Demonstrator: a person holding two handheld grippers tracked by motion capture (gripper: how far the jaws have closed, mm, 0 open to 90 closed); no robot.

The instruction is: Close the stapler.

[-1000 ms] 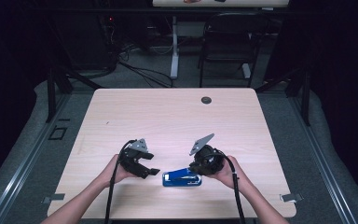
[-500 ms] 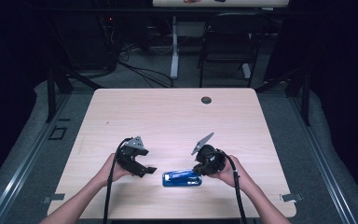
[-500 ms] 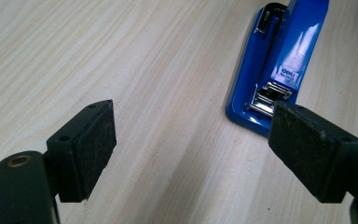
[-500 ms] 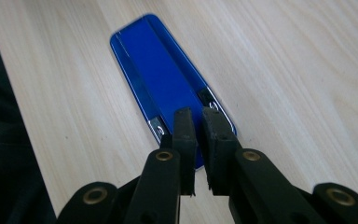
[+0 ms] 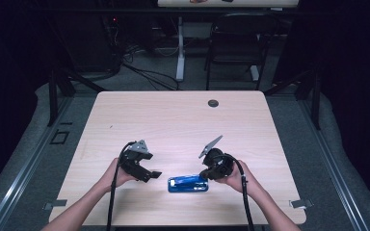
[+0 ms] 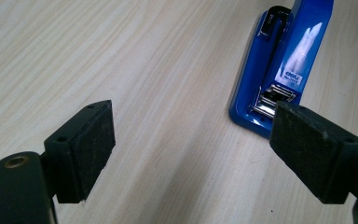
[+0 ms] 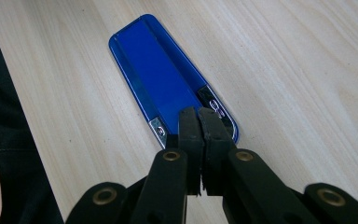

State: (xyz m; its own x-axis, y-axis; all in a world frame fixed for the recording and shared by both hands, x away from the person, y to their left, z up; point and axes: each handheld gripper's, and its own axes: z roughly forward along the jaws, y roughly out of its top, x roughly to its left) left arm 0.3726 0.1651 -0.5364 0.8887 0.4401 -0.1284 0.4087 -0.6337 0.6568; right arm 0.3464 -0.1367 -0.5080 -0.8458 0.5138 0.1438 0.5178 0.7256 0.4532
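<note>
A blue stapler (image 5: 188, 184) lies flat near the front edge of the light wood table (image 5: 173, 120). My left gripper (image 5: 153, 174) sits just left of it and points at it. Its jaws have just been opening and stand wide with nothing between them. In the left gripper view (image 6: 191, 144) the stapler (image 6: 284, 60) lies ahead, partly behind the right jaw, with its metal parts showing. My right gripper (image 5: 206, 175) is at the stapler's right end. In the right gripper view (image 7: 199, 116) its pads are pressed together over the stapler's (image 7: 163, 79) near end.
A small dark round cap (image 5: 213, 103) sits in the table's far edge. Beyond the table stand a black chair (image 5: 236, 38) and a desk leg, with cables on the floor. Both forearms come in from the front edge.
The left jaws stand a little wider than a second ago. The right gripper has shifted slightly at the stapler's right end. The stapler lies in about the same place.
</note>
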